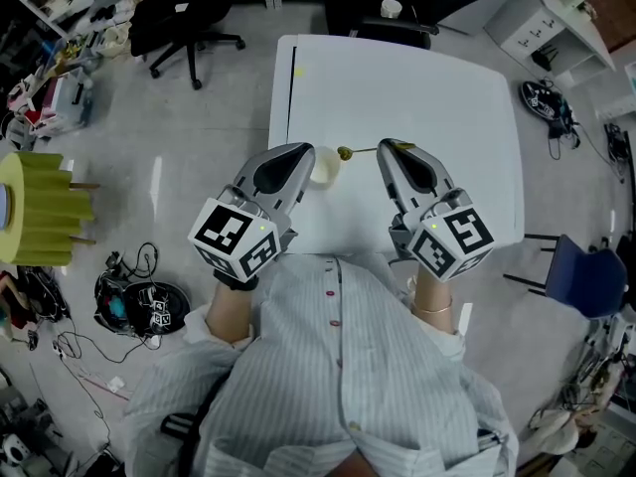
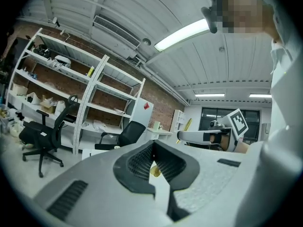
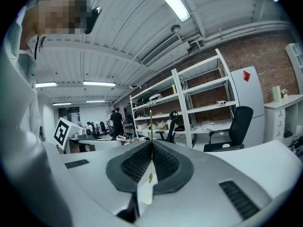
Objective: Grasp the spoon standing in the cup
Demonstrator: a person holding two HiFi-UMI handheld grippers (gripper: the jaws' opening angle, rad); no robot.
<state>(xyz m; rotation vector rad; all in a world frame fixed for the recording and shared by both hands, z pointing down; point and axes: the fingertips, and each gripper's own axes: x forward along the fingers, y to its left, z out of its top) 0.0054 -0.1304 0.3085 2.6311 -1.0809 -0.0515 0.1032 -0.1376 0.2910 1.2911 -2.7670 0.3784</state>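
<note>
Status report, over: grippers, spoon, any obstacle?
Right gripper shut on spoon handle, bowl end next to cup. Left gripper shut beside cup. Nothing in the way.

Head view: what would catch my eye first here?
Two grippers with black-and-white marker cubes meet over a white table. The right gripper pinches a gold spoon, its bowl beside a pale cup at the tip of the left gripper.

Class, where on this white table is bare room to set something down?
Bare: far half of the white table, beyond the cream round cup and gold-coloured spoon, plus its right side. Crowded: near edge, around left gripper and right gripper.
</note>
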